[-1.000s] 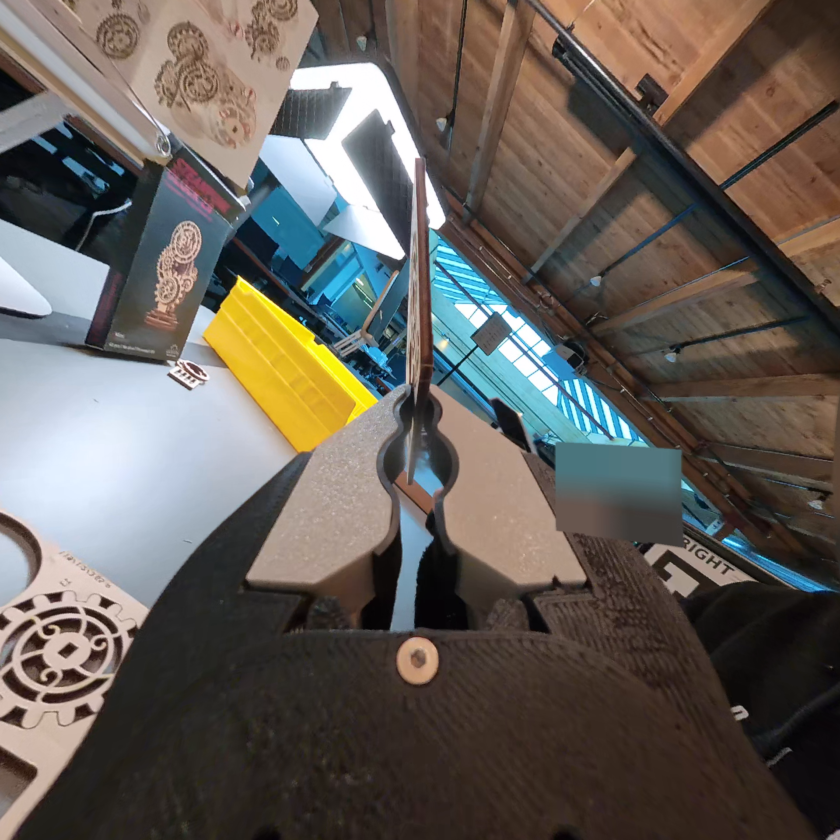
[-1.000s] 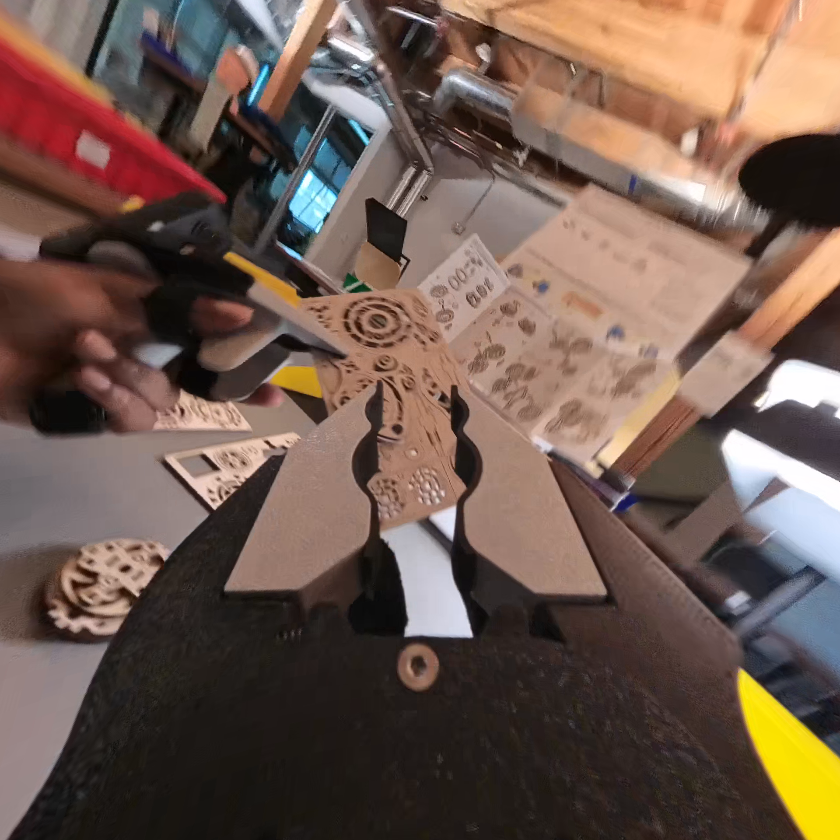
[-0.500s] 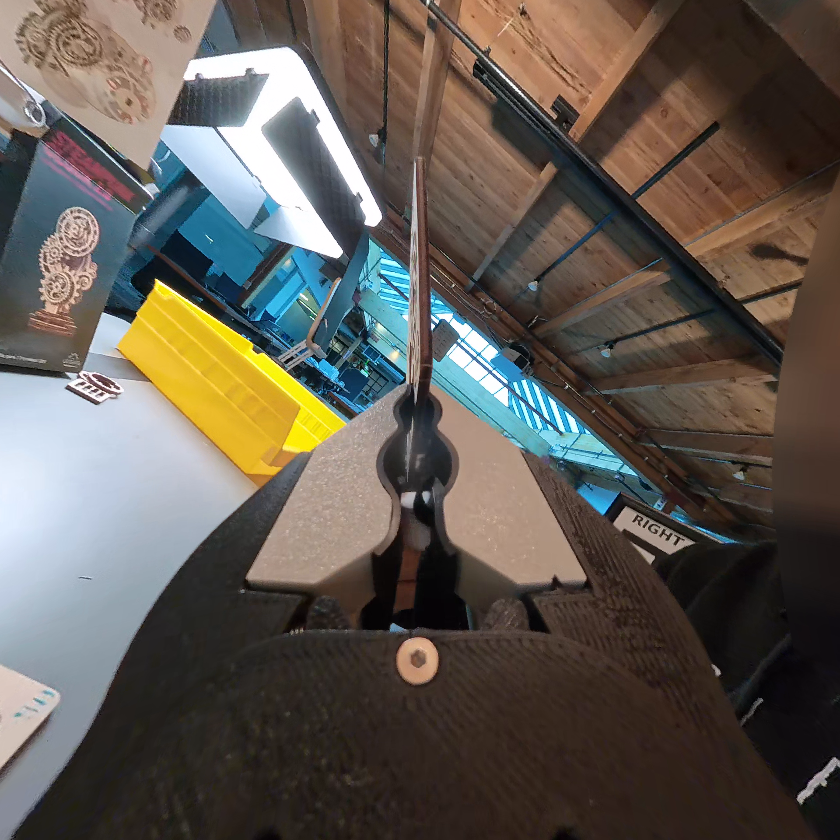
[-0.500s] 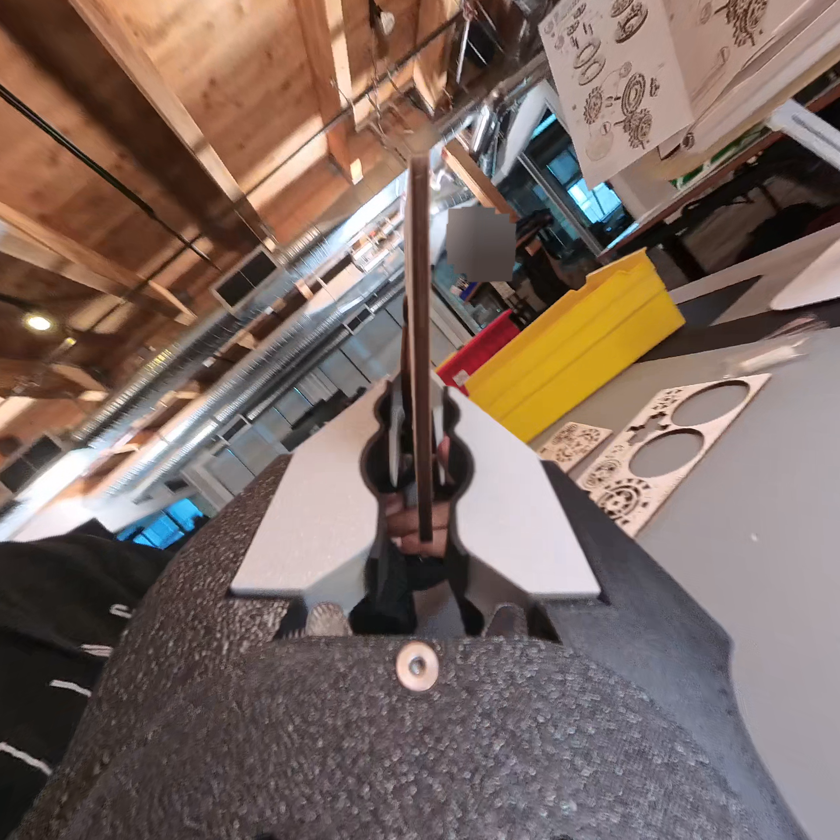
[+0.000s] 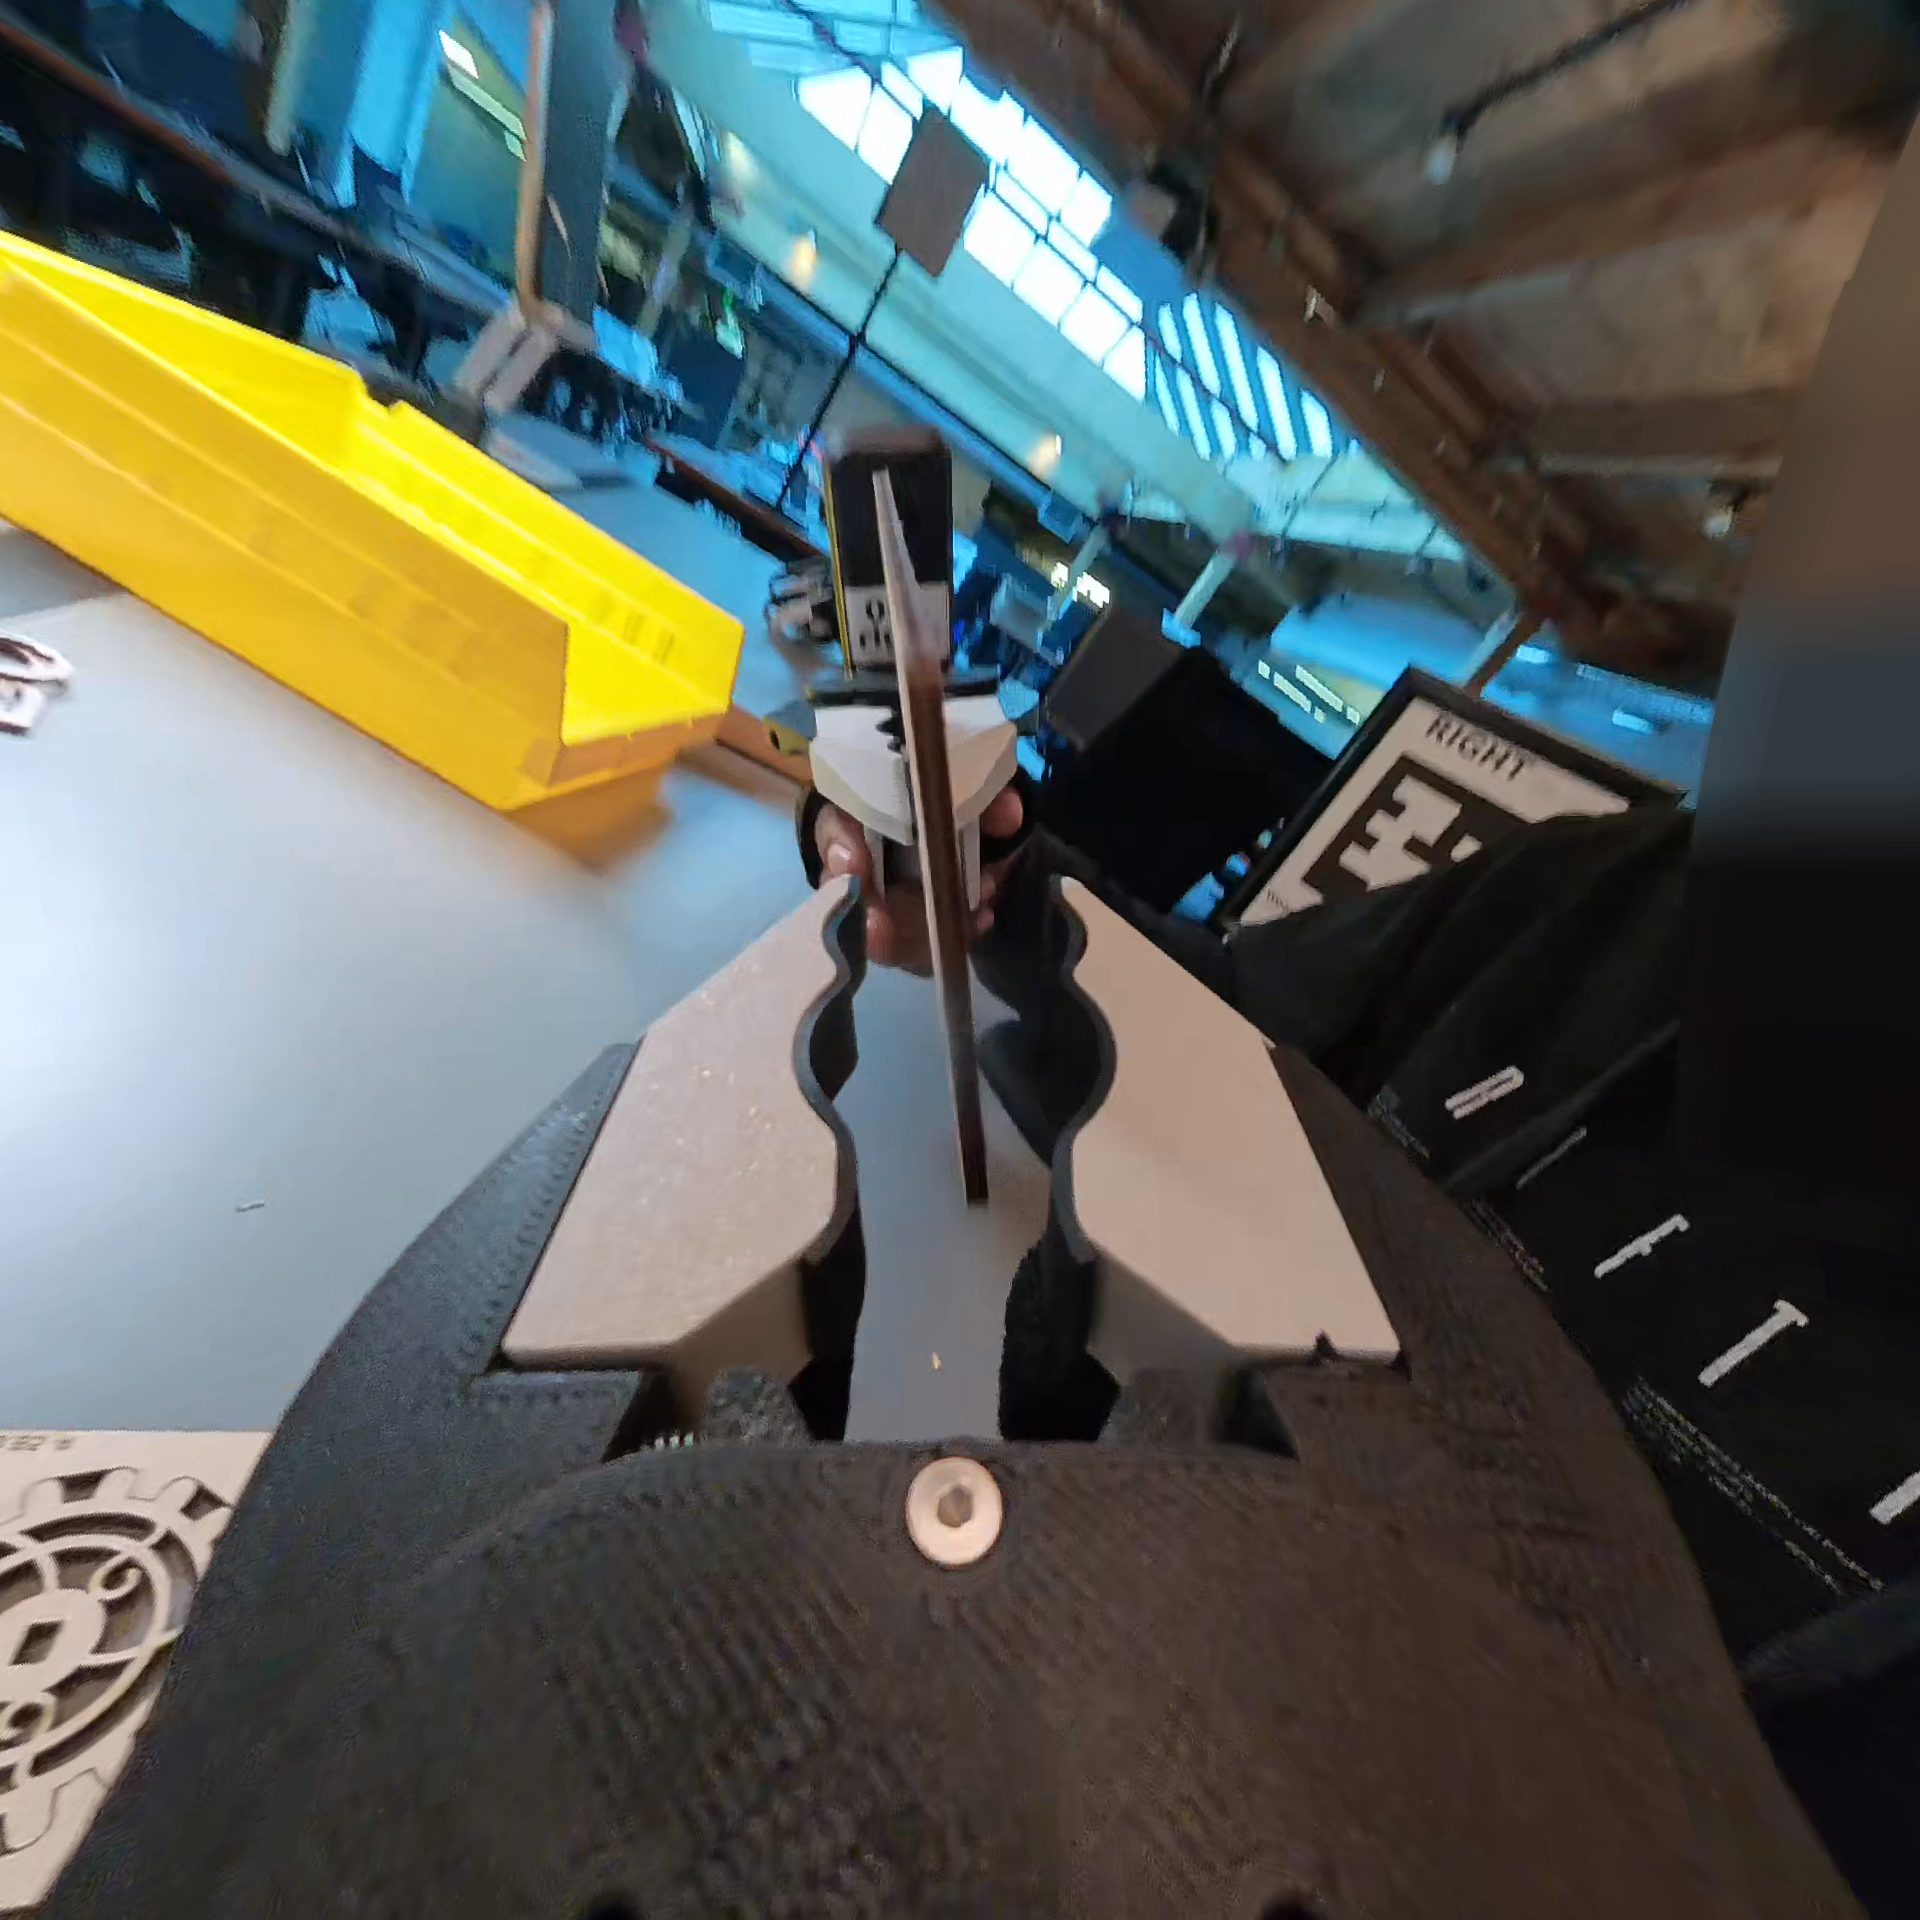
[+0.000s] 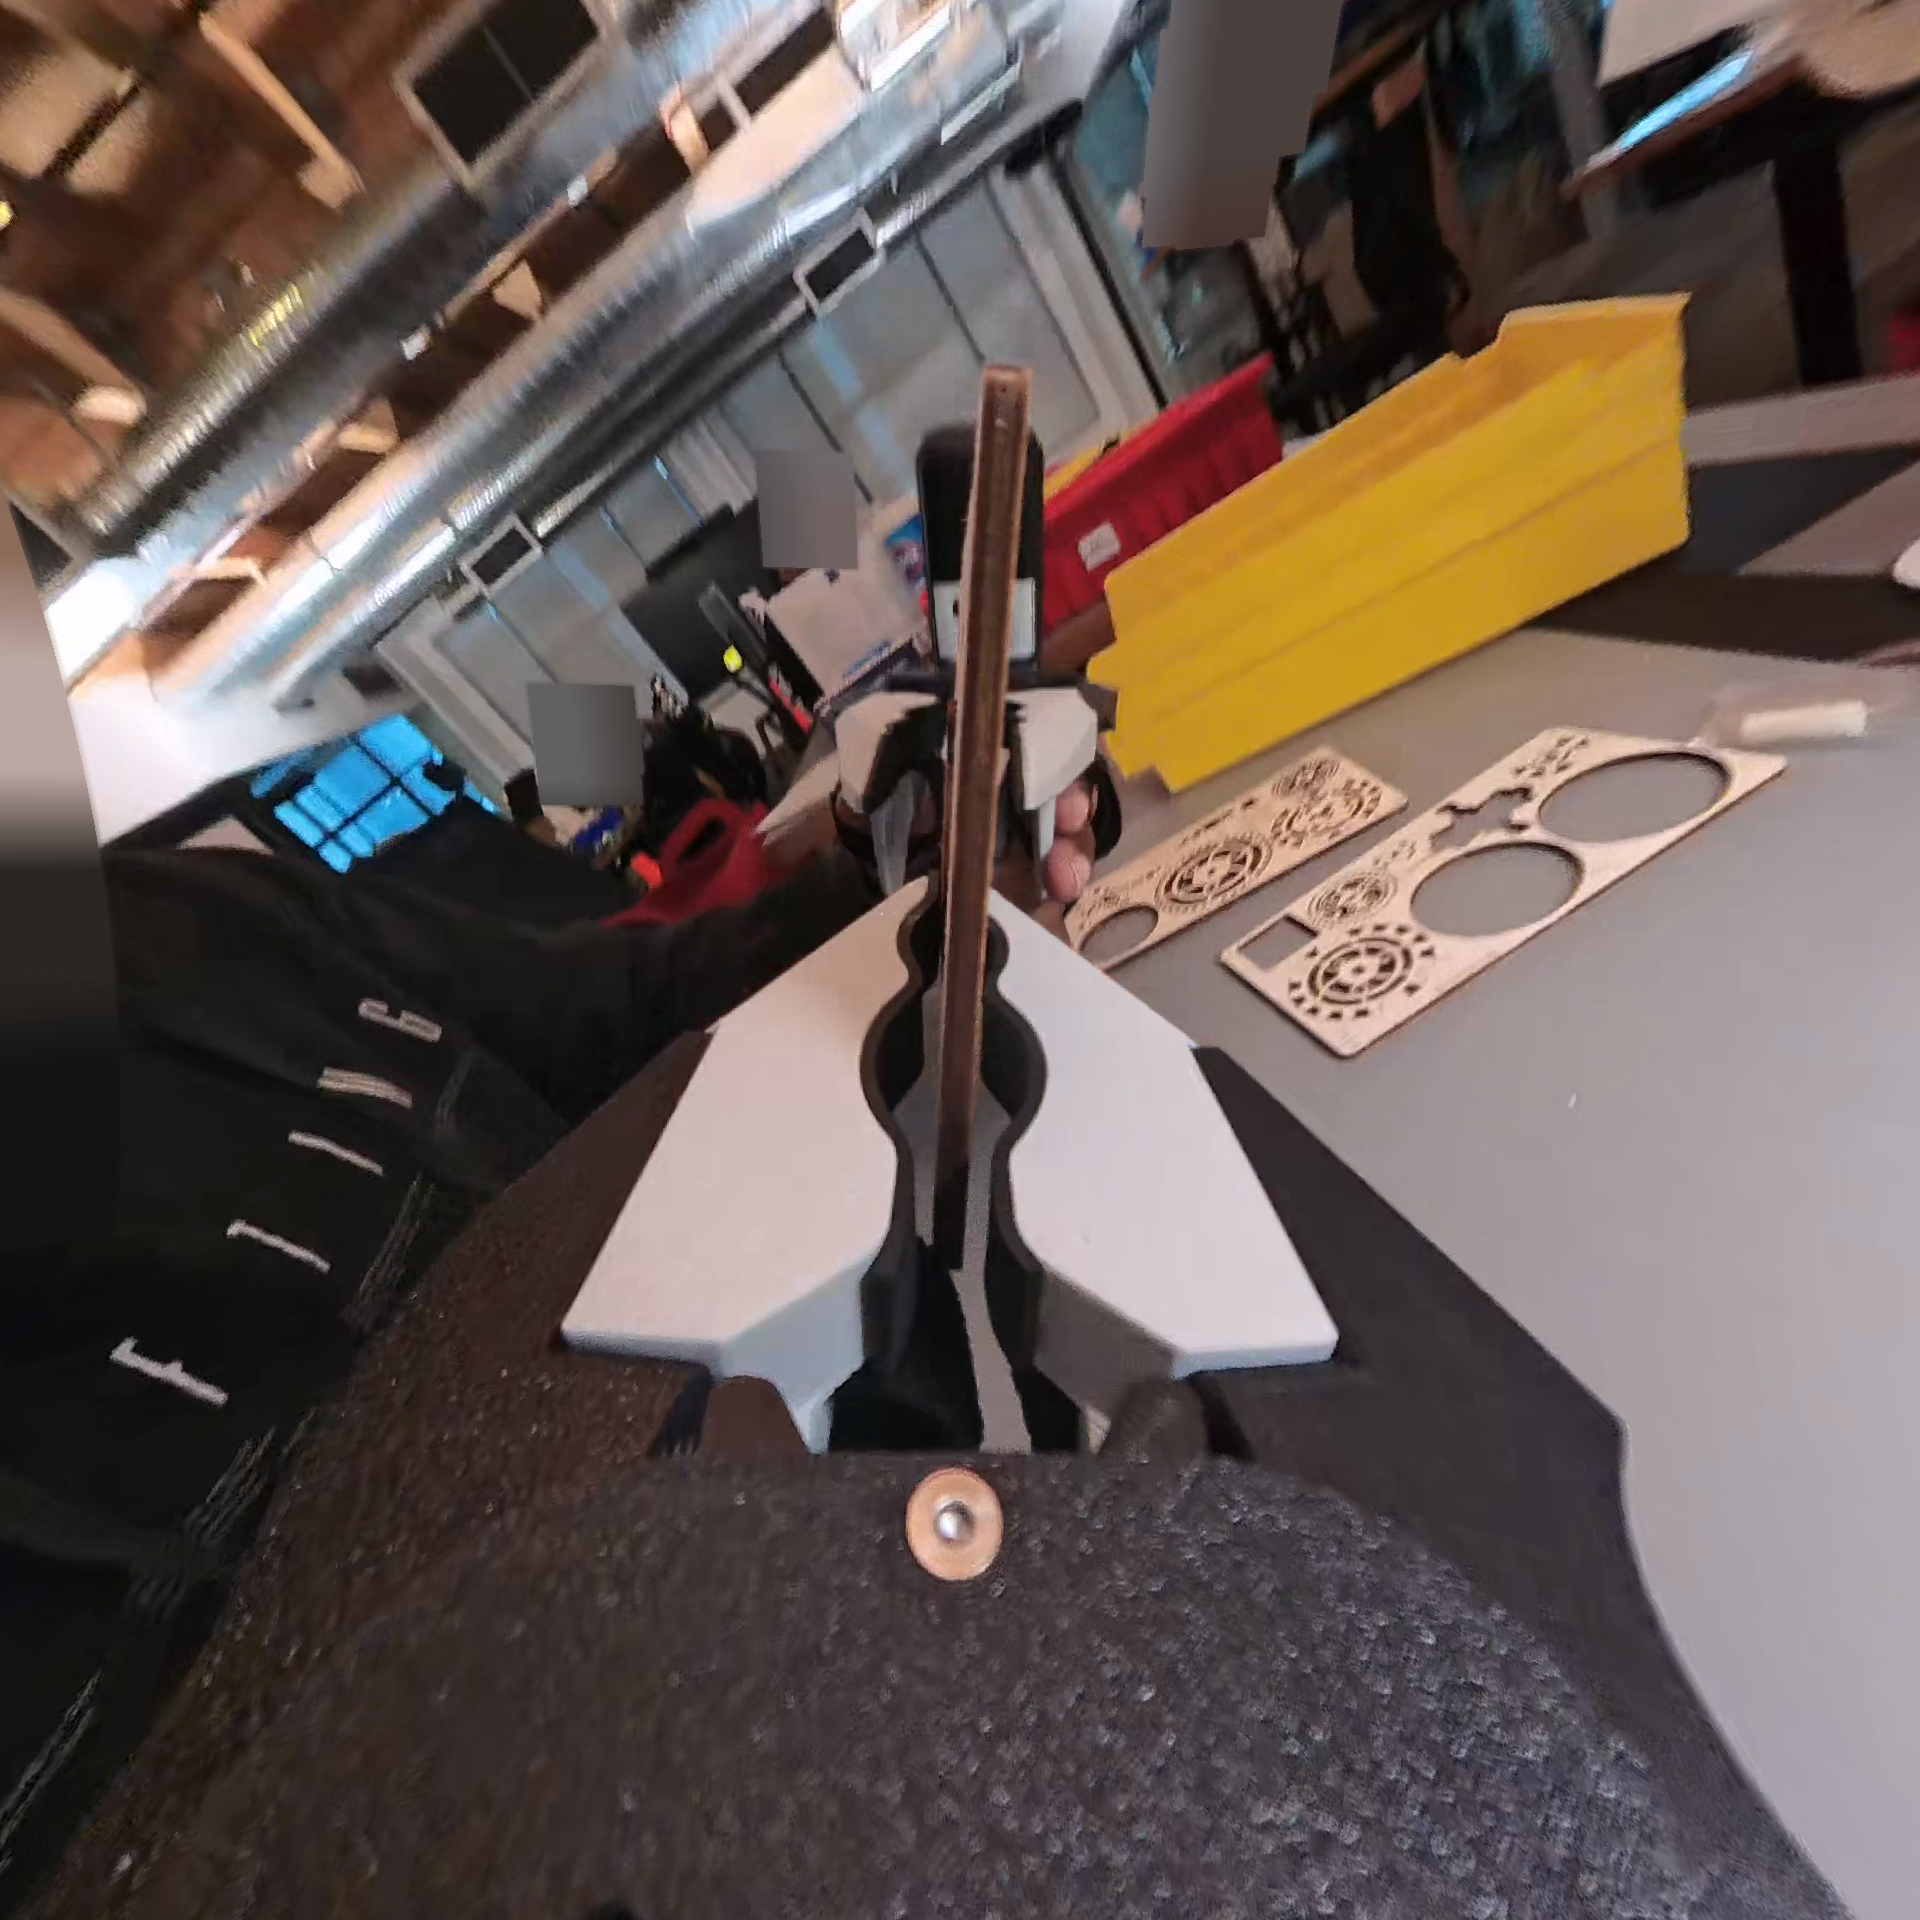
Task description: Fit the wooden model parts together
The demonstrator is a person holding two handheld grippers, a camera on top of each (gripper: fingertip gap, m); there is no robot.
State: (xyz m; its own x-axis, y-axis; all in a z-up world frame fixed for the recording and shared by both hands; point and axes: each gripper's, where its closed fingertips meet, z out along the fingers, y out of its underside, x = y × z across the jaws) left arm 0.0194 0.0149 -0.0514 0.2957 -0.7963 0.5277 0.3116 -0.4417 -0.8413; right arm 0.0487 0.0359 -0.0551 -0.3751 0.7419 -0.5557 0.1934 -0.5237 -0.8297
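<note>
Thin brown wooden model sheet [image 6: 975, 831], seen edge-on, stands upright above the grey tabletop [image 6: 1558, 1143], pinched by the right gripper [image 6: 961, 925]. The left gripper [image 5: 956, 914] is spread around its other end, apart from it. Two cut-out wooden sheets [image 6: 1496, 883] lie flat near a yellow plastic bin [image 6: 1403, 561].

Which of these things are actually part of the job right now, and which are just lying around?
In use:
- wooden sheet, held edge-on
- right gripper, clamped on it
- left gripper, open around it

Lying about:
- yellow bin
- red bin
- punched-out kit sheets, flat on the grey table
</note>
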